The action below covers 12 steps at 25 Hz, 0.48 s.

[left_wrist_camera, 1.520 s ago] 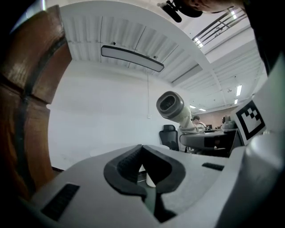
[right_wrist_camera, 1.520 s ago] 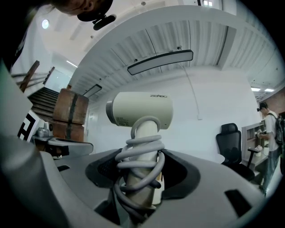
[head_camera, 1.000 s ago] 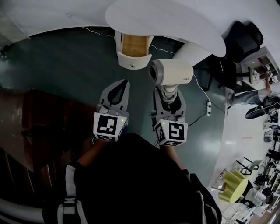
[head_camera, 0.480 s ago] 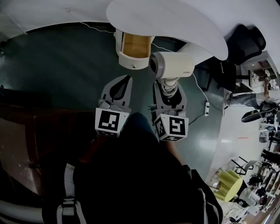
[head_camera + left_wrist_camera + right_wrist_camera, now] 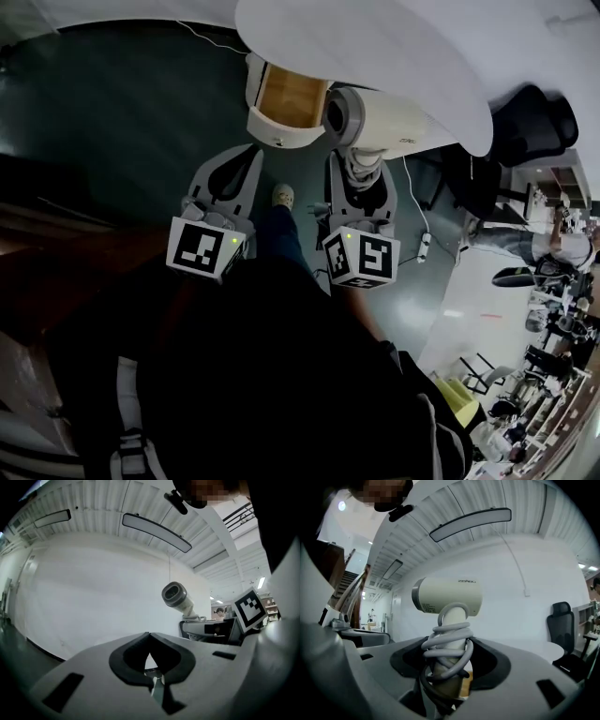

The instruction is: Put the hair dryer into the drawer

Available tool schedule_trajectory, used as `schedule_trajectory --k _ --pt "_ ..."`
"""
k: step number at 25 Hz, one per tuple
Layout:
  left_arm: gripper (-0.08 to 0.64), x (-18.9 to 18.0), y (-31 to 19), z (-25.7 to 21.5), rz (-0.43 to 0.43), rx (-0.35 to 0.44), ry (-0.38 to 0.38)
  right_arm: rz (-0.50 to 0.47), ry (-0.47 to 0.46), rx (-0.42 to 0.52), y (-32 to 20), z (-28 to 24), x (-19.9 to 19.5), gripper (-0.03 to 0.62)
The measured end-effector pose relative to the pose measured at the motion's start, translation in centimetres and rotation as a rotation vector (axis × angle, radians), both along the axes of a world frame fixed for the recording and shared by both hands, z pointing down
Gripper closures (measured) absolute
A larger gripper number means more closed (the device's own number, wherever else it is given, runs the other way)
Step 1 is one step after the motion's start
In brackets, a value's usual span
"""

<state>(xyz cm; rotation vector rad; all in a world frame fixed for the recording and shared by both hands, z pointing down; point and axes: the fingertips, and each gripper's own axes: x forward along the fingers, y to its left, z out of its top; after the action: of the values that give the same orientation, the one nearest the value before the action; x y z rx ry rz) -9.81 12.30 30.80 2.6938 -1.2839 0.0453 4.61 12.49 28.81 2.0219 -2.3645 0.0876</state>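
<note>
Cream-coloured hair dryer (image 5: 386, 117) hangs in the air in the right gripper (image 5: 361, 171), just to the right of the open drawer (image 5: 272, 128) and not yet inside it. In the right gripper view the 2 jaws close on the dryer's handle from either side, pinching it where the grey cord (image 5: 447, 639) is wound round it in several loops; the barrel (image 5: 450, 597) sits above the jaws, lying crosswise.

In the head view the drawer is pulled out from under the edge of the white table (image 5: 375, 47), with its wooden inside showing and its white front facing the person. The dryer's barrel lies beside the drawer's right wall, its round end turned toward the drawer.

The left gripper (image 5: 251, 155) is held level below the drawer and left of the right one, and touches nothing. In the left gripper view its jaws (image 5: 149, 634) meet at the tips with nothing between them, and the dryer (image 5: 176, 596) shows off to the right.

A light shoe (image 5: 282, 195) shows on the dark green floor (image 5: 141, 112) between the 2 grippers. A black chair (image 5: 534, 117) stands to the right of the table.
</note>
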Motion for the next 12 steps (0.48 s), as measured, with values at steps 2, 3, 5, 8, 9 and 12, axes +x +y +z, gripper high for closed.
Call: schedule_trajectory --k 2,3,5,8,9,12 --pt "0.552 -0.1 -2.1 -0.4 -0.013 0.009 -0.008 -0.01 0.032 -0.001 -2.2 0.1 0.4 0.321" --pt "0.552 0.1 -3.3 -0.5 -0.018 0.011 -0.011 -0.015 0.043 -0.005 -3.4 0.4 0.7 0.321" --pt "0.552 0.9 -5.8 -0.7 -0.024 0.016 -0.023 -0.027 0.044 -0.017 -5.6 0.9 1.6 0.321" --pt "0.552 2.8 -8.8 -1.3 -0.027 0.015 -0.04 -0.042 0.036 -0.043 -8.1 1.1 3.0 0.321" --pt "0.552 3.3 -9.7 -1.4 -0.028 0.011 -0.041 -0.048 0.035 -0.052 -8.9 1.1 3.4 0.321" --pt "0.552 4.6 -12.7 -1.2 -0.03 0.001 -0.051 -0.062 0.04 -0.068 -11.9 1.6 4.6 0.321"
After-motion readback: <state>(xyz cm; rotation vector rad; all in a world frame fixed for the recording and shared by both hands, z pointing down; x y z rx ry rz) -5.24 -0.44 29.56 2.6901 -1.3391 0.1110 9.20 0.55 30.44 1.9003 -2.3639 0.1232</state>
